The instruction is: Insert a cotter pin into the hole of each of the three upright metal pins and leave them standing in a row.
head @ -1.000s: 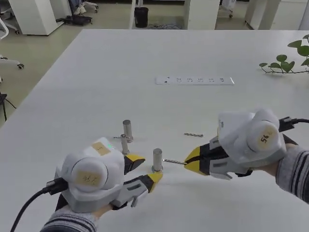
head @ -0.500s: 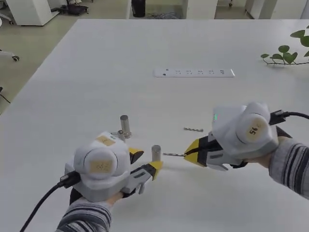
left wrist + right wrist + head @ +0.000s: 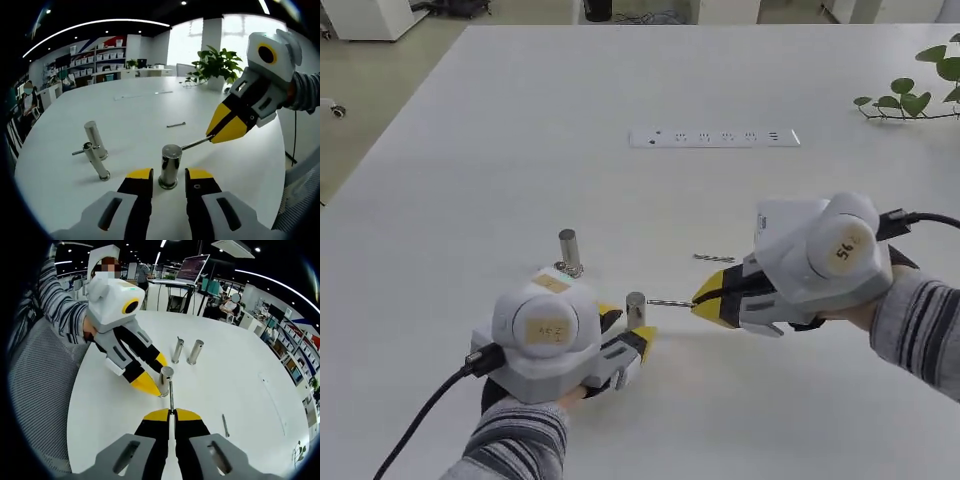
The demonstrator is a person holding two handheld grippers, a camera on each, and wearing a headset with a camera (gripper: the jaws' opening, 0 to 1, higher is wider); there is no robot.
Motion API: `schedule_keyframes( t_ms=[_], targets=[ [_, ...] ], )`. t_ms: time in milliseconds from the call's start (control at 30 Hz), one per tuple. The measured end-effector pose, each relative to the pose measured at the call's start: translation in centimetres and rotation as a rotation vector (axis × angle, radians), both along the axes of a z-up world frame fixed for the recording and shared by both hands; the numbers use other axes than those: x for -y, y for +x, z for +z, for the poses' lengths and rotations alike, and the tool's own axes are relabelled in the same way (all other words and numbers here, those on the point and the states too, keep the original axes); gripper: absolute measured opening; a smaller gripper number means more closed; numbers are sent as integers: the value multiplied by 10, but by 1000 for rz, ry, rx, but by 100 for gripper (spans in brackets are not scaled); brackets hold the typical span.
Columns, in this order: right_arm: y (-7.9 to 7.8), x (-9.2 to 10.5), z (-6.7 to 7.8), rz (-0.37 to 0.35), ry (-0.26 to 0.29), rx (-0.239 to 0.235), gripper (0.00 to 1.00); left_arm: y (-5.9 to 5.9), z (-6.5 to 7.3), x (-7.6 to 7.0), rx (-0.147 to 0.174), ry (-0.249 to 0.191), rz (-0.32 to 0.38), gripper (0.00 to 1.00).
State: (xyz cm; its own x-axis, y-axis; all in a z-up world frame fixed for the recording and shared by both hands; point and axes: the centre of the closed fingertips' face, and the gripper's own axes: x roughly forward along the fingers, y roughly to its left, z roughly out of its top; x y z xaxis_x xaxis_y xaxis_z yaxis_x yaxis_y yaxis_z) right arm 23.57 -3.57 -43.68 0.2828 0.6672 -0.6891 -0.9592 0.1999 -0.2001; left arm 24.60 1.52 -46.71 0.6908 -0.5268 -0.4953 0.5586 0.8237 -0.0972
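At the nearest metal pin [image 3: 636,308], straddled by our left gripper [image 3: 626,328] (clamp unclear), our right gripper [image 3: 700,298] pinches a cotter pin [image 3: 668,303] at its hole; second pin [image 3: 96,161] looks cottered, third pin [image 3: 567,248] bare.

Grey striped sleeves [image 3: 920,325], white-bodied left tongs [image 3: 626,328] and right tongs [image 3: 705,298], yellow-tipped, with black cables [image 3: 420,420].

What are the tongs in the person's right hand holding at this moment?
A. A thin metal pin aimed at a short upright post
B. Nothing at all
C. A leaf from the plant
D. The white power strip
A: in the right gripper view, the right tongs are shut on a thin cotter pin, whose far end points at the nearest upright metal pin.
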Motion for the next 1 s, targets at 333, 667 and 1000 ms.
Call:
schedule_keyframes(
  t_ms=[333, 667, 1000],
  targets=[
    [-5, -3, 4, 12, 35, -3, 0, 1, -5, 3, -15, -2, 7, 16],
    [-3, -7, 2, 35, 32, 0, 0, 3, -5, 5, -17, -7, 21, 11],
    [-2, -16, 1, 65, 15, 11, 0, 4, -6, 5, -13, -6, 20, 10]
  ],
)
